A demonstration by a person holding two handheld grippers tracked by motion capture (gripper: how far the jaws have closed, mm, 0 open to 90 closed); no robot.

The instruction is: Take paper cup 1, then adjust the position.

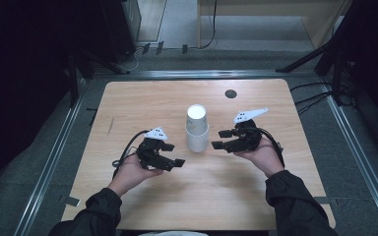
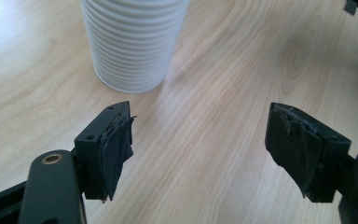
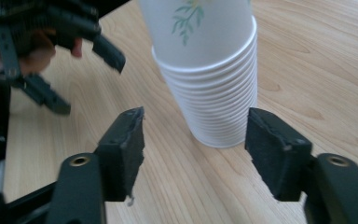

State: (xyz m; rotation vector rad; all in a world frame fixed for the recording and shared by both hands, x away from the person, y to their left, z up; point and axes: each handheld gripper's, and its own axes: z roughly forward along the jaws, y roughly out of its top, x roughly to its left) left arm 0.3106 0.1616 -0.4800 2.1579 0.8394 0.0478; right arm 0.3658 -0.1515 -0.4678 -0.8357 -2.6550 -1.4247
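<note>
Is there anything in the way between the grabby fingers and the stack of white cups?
No, nothing visible is in the way. Only bare table lies between the left gripper and the stack of cups, and the same goes for the right gripper. Both grippers stand open and apart from the stack.

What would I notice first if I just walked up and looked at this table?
Right in the middle of the wooden table stands a tall stack of white paper cups, upside down, the top one printed with a little green leaf. A black tool sits on each side of it, the left tool and the right tool, both with jaws apart and pointing at the stack without touching it.
</note>
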